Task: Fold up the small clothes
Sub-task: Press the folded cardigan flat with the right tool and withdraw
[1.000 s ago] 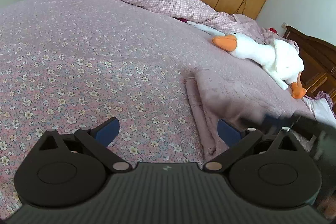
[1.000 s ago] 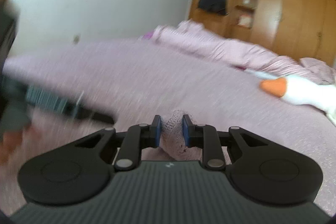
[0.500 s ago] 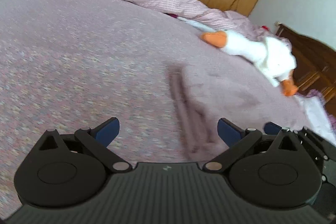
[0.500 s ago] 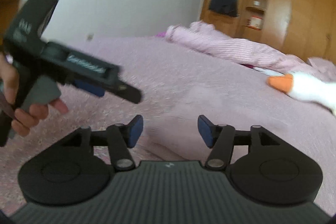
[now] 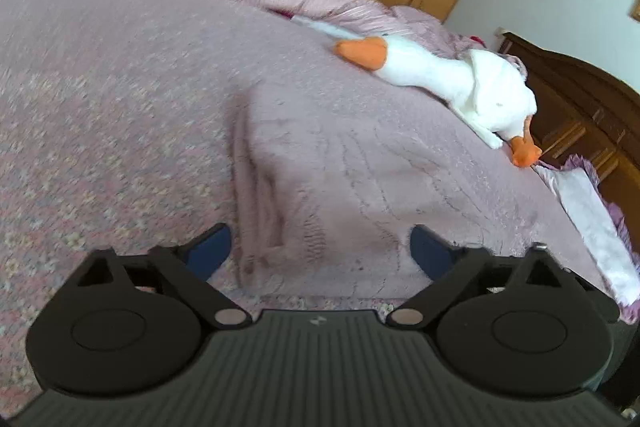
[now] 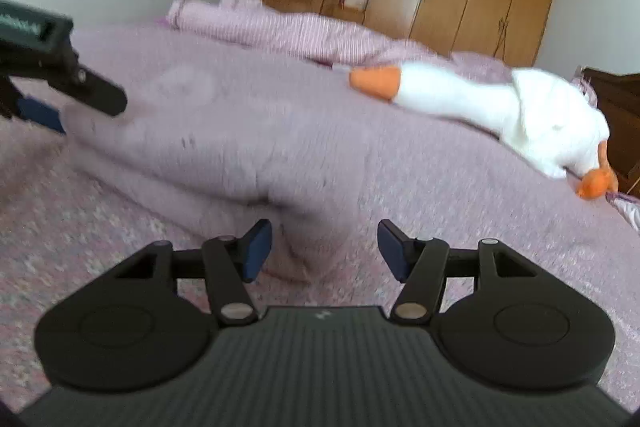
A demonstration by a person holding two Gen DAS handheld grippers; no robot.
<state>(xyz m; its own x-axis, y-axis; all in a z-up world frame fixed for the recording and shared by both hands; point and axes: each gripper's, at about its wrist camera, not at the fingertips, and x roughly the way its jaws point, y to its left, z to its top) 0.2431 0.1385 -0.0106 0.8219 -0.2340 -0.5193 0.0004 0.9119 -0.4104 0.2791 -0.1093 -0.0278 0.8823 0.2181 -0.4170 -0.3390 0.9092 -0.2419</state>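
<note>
My left gripper and right gripper, both spread wide and empty, hover at the folded mauve garment on the bed, seemingly poised for another fold.

Our right gripper hangs with its blue-padded fingers spread wide, empty, just over the near end of a folded mauve knit garment on the floral bedspread. Our left gripper reaches in at the garment's far corner. A white plush goose lies beyond.
</note>
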